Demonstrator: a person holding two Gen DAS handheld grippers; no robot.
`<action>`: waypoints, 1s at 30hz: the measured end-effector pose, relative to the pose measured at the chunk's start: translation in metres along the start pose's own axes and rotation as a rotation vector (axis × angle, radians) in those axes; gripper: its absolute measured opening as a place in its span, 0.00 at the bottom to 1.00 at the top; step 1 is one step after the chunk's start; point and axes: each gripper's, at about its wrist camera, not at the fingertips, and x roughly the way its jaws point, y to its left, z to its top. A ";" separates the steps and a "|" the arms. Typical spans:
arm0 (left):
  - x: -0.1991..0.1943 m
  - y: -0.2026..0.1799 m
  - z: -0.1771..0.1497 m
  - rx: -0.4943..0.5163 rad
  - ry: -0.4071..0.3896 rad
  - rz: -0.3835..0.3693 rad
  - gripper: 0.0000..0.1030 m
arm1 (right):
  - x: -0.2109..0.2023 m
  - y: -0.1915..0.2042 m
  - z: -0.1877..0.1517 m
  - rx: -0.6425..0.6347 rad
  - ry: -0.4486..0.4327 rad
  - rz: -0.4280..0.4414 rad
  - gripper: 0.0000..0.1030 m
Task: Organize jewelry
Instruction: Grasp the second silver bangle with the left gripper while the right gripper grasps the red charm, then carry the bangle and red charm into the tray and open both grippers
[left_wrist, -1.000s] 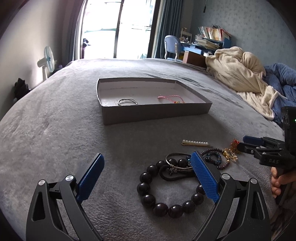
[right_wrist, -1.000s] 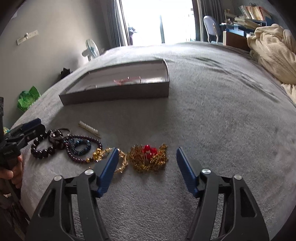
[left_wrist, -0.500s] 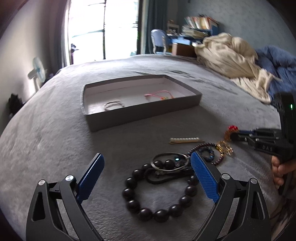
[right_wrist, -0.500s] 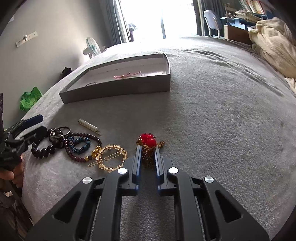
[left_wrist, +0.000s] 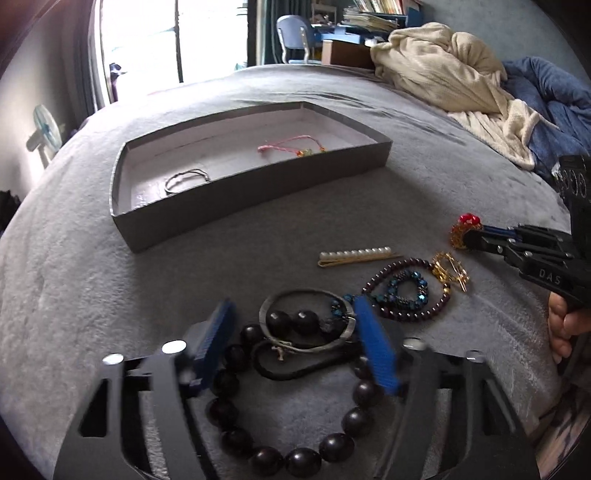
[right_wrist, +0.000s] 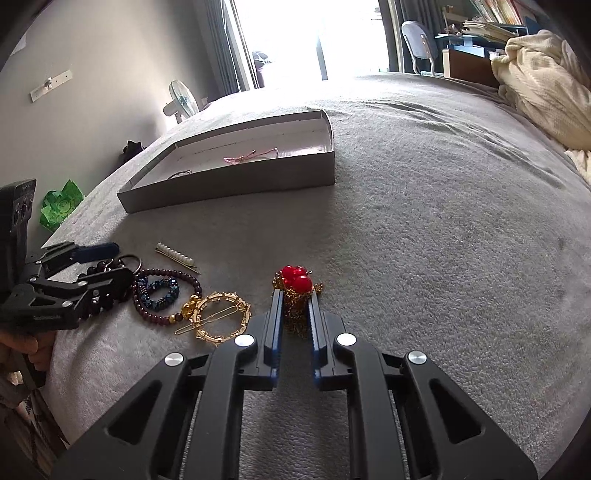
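**A:** Looking at the gold chain piece with red round beads (right_wrist: 296, 286), it sits on the grey blanket (right_wrist: 424, 229), pinched between the nearly shut blue pads of the right gripper (right_wrist: 295, 306). Nothing shows it lifted yet.

**B:** And the left gripper (left_wrist: 291, 332)?

**A:** Its jaws have just been closing and stand about half open, straddling a thin silver bangle (left_wrist: 306, 321), a black elastic loop (left_wrist: 295, 363) and a string of large dark round beads (left_wrist: 295, 417). The pads do not look pressed on any of them.

**B:** Where must it all go?

**A:** Into the shallow grey cardboard tray (left_wrist: 236, 199) further up the bed, well apart from the pile; a pink cord bracelet (left_wrist: 288, 146) and a thin wire ring (left_wrist: 186, 180) already lie inside.

**B:** What could go wrong?

**A:** Loose chain probably slips from a narrow pinch on lifting. On the left, three overlapping pieces could come up tangled, or drag the neighbouring purple bead bracelet (left_wrist: 406, 291) along
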 end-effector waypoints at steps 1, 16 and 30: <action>-0.001 -0.001 -0.001 0.005 -0.008 -0.008 0.54 | 0.000 0.000 0.000 0.000 -0.001 0.000 0.12; -0.032 0.017 -0.003 -0.104 -0.125 -0.034 0.51 | -0.010 -0.002 -0.001 0.014 -0.045 0.009 0.11; -0.046 0.026 0.003 -0.109 -0.163 -0.006 0.51 | -0.024 0.009 0.015 -0.018 -0.096 0.022 0.11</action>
